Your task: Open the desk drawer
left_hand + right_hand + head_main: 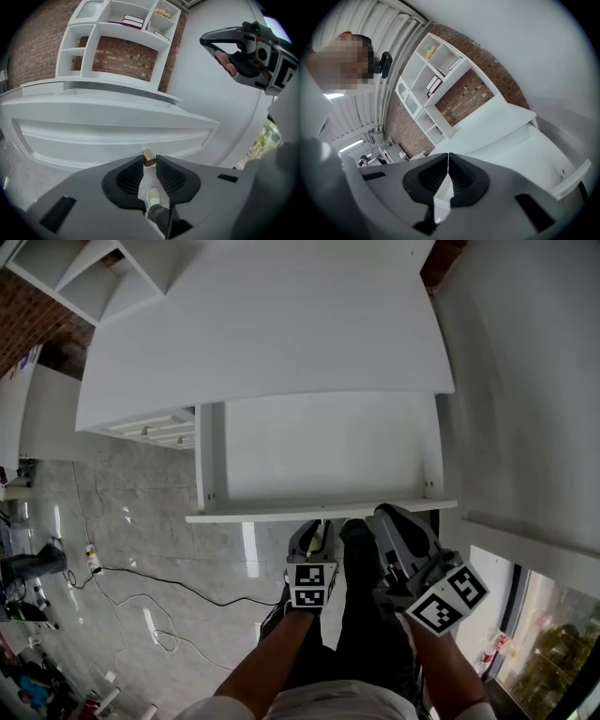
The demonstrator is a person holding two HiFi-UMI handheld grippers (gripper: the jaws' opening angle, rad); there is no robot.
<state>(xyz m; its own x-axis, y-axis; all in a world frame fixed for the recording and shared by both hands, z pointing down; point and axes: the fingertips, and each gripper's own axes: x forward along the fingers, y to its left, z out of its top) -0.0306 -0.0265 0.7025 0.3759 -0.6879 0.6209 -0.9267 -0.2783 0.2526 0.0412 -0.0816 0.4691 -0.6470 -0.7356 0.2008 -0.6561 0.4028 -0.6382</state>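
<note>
In the head view the white desk drawer (323, 451) stands pulled out from under the desktop (262, 324), its bare bottom showing. My left gripper (322, 524) is at the middle of the drawer's front edge. In the left gripper view my left gripper (149, 161) is shut on the small brown knob (148, 158) of the white drawer front (117, 136). My right gripper (389, 519) hovers just right of it, near the same front edge, touching nothing. Its jaws (448, 157) are shut and empty, the pads meeting at the tips.
A white shelf unit (122, 42) with books stands on the desk against a brick wall. A smaller set of drawers (159, 427) sits under the desk's left side. Cables (141, 587) lie on the grey tiled floor. A white wall (525, 381) runs along the right.
</note>
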